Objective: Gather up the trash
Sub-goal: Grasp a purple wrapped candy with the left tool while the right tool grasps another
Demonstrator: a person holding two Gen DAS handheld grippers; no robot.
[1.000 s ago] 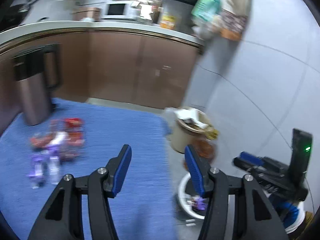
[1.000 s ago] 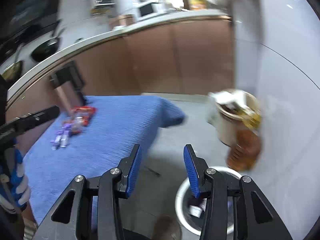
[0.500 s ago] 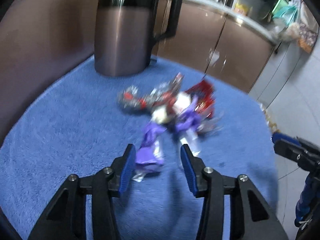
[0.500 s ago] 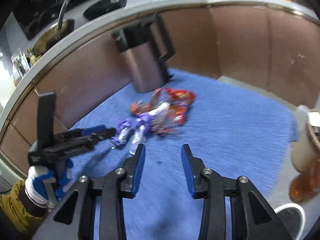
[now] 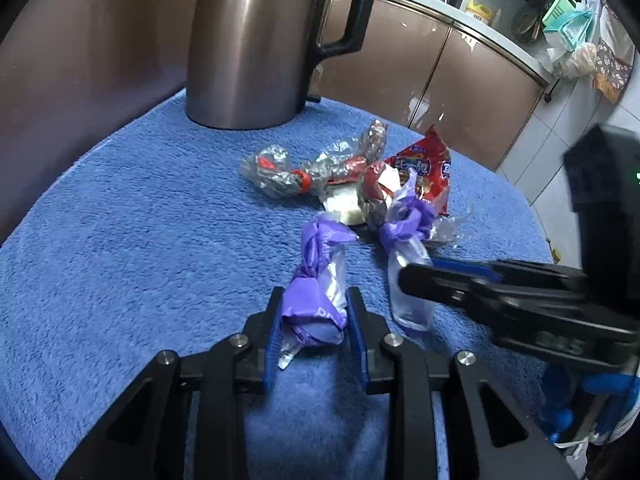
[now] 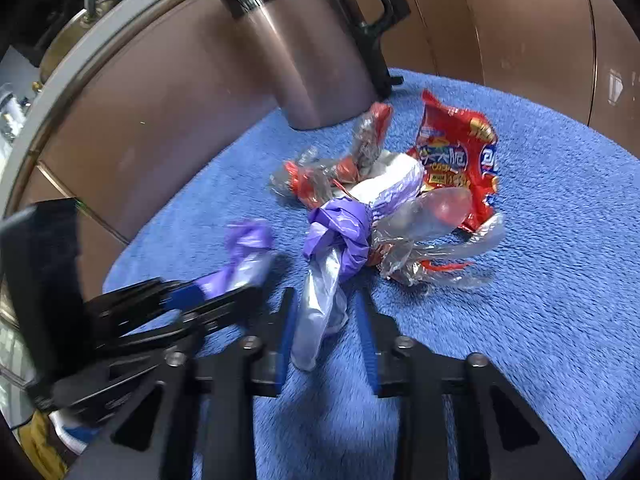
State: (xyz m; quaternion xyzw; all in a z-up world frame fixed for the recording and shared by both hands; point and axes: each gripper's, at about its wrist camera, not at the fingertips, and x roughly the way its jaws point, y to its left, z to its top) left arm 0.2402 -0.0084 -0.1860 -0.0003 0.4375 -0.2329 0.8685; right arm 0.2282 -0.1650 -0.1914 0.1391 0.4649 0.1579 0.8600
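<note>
Left hand-held gripper closing w/ a crumpled purple-and-silver plastic wrapper between its pads. Right hand-held gripper closing round a second twisted purple-silver wrapper, not yet pinched. Both lie on blue towel-covered counter, nr red snack packet.

Plenty of bare blue mat at the left of the left wrist view. The kettle blocks the top centre, the wrapper pile clogs the middle, and the right gripper crowds the right side.
</note>
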